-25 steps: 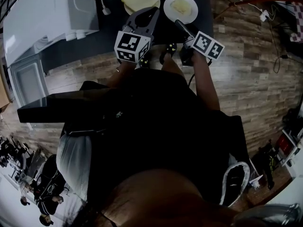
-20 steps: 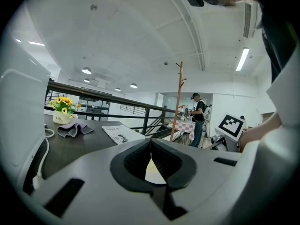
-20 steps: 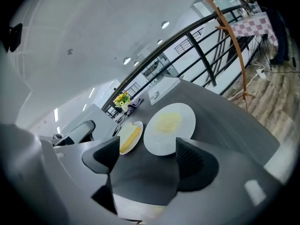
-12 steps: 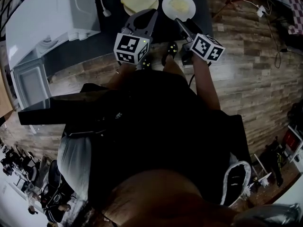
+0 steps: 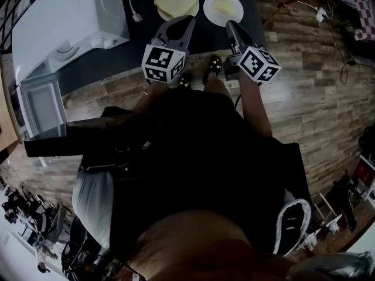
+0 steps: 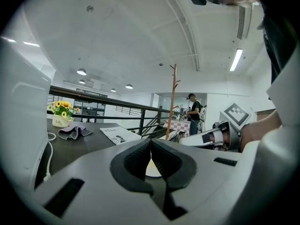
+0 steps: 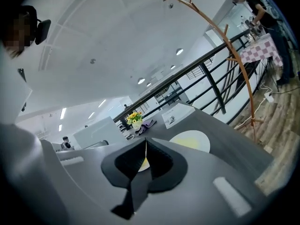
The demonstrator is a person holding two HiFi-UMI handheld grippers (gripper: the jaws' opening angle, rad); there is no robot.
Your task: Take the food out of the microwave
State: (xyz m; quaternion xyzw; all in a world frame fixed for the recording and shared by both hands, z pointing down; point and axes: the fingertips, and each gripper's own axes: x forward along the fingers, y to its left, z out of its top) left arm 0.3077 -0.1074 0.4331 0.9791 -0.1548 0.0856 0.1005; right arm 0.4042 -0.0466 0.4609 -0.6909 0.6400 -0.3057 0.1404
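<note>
Two white plates stand on the dark table: the left plate (image 5: 176, 3) carries pale yellow food, and the right plate (image 5: 223, 9) has a smaller yellow piece. The white microwave (image 5: 70, 16) stands to their left. My left gripper (image 5: 187, 21) is shut and empty, hovering just short of the left plate (image 6: 151, 167). My right gripper (image 5: 229, 25) hangs above the near edge of the right plate (image 7: 191, 140). Its jaws have just been closing, with nothing between them, and they now stand shut. In the left gripper view, the right gripper (image 6: 220, 135) shows at the right.
A small pot of yellow flowers (image 6: 60, 114), a grey cloth (image 6: 74, 131) and a printed sheet (image 6: 119, 135) lie further back on the table. A white cable (image 5: 130, 4) runs from the microwave. A railing and a wooden coat stand (image 7: 234, 55) are beyond the table.
My right gripper has lifted away from the right plate and its jaws have gone from open to shut. The left gripper has barely shifted.
</note>
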